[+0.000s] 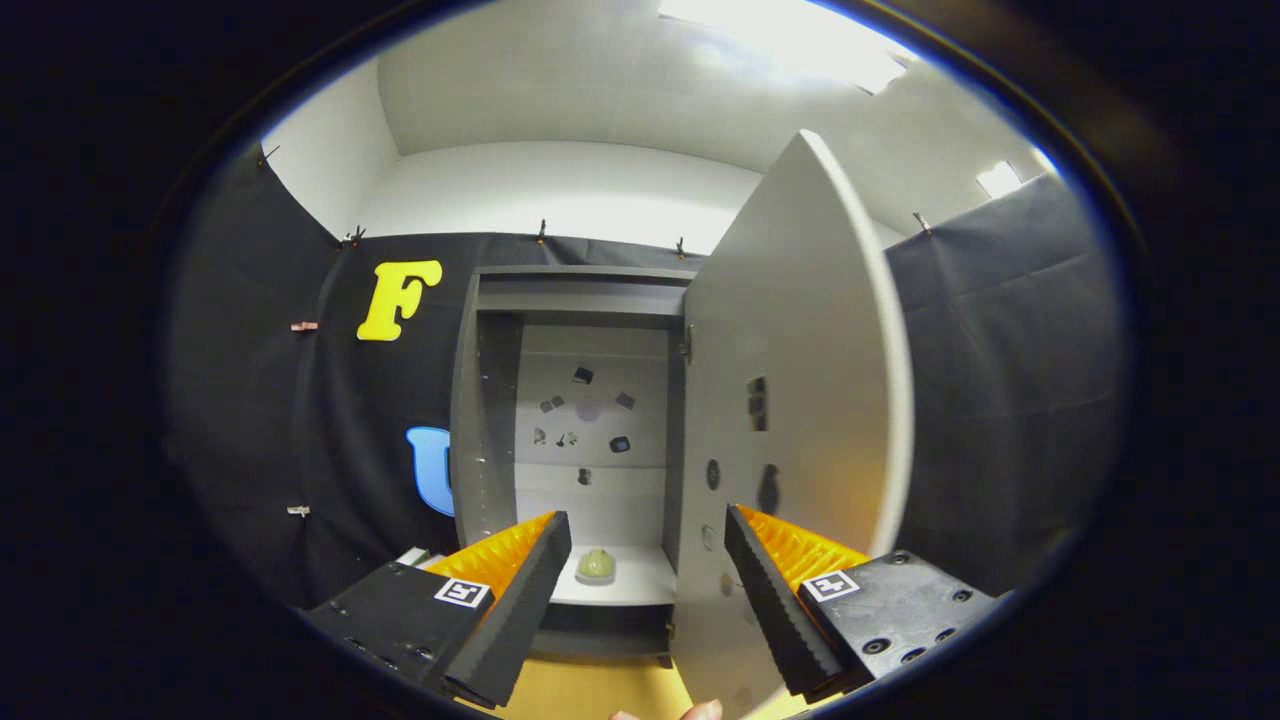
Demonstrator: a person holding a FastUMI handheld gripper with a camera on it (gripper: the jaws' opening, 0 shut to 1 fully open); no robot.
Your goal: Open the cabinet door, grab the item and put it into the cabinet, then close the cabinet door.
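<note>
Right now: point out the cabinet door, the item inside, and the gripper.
cabinet door (800, 350), gripper view, middle of its open panel.
green item (596, 564), gripper view, its top, on the cabinet floor.
gripper (648, 530), gripper view, open, midway between fingertips.

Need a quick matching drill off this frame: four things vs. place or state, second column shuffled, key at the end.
Things:
1. cabinet door
2. green item
3. gripper
4. small dark stickers

Places or states:
A. open, nothing between its fingers
B. swung open, standing to the right of the opening
C. on the back panel inside the cabinet
D. on the cabinet's bottom shelf, beyond the fingers

Pairs: 1-B, 2-D, 3-A, 4-C
</note>
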